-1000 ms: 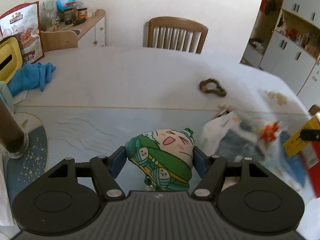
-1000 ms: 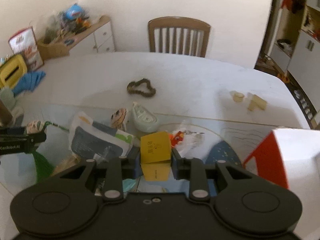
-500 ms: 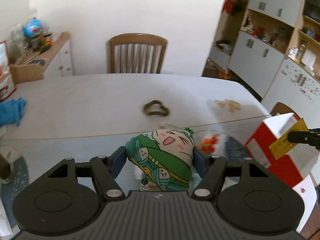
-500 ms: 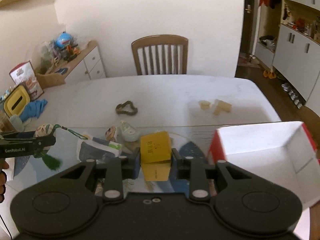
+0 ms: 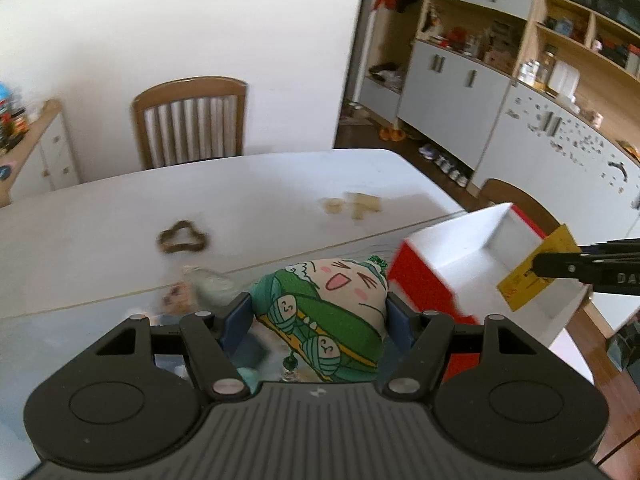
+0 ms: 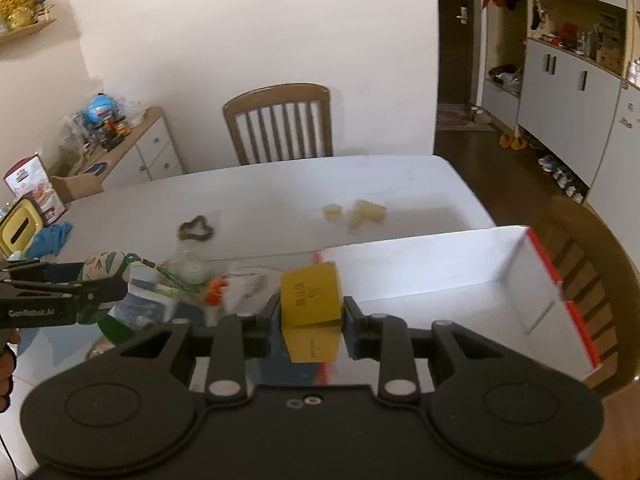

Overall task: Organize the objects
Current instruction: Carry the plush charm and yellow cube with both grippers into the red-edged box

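My left gripper (image 5: pixel 320 312) is shut on a green and cream sachet toy (image 5: pixel 324 308) with a smiling face and a green tassel, held above the table. It shows at the left of the right wrist view (image 6: pixel 100 268). My right gripper (image 6: pixel 310 312) is shut on a small yellow box (image 6: pixel 310 300), held over the near left corner of an open red and white box (image 6: pixel 460 276). In the left wrist view the yellow box (image 5: pixel 536 268) hangs over the white inside of that box (image 5: pixel 460 256).
On the white table (image 6: pixel 280 192) lie a brown scrunchie (image 6: pixel 196 230), pale wooden pieces (image 6: pixel 360 214), and a heap of packets and small items (image 6: pixel 192 280). A wooden chair (image 6: pixel 280 124) stands behind the table. A blue cloth (image 6: pixel 52 236) and yellow container (image 6: pixel 18 232) lie far left.
Both grippers rose and swung right with their loads. The red and white box has come into full view under the right gripper, and the left gripper now faces it.
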Demonstrator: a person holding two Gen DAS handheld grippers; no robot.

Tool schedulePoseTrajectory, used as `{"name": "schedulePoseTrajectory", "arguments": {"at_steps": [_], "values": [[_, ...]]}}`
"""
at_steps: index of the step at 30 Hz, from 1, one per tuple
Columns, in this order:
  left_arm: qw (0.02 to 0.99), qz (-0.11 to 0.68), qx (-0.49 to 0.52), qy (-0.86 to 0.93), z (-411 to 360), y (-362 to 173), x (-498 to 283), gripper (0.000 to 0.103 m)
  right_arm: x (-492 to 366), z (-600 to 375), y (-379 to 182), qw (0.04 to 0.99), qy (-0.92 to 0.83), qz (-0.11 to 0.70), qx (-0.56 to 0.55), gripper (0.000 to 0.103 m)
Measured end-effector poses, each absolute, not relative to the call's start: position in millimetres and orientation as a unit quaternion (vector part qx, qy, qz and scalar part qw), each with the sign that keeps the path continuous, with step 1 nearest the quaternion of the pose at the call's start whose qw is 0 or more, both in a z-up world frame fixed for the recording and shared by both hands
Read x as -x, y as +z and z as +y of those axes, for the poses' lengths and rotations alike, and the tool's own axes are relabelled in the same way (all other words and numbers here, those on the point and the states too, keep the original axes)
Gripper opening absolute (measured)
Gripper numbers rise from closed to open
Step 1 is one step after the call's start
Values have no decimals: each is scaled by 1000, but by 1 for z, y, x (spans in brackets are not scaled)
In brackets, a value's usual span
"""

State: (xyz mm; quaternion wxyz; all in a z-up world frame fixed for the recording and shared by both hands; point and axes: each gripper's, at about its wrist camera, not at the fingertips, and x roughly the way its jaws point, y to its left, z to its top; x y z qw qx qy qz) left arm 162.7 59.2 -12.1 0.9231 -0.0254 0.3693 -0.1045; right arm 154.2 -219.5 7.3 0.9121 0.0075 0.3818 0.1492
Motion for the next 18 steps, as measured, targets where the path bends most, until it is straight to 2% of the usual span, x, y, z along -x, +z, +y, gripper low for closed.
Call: {"name": "schedulePoseTrajectory", "arguments": {"at_steps": [18], "values": [[921,347,-34,-172,-109,7,-227,70,-195,-338,-44,908,108,405,-4,29]]}}
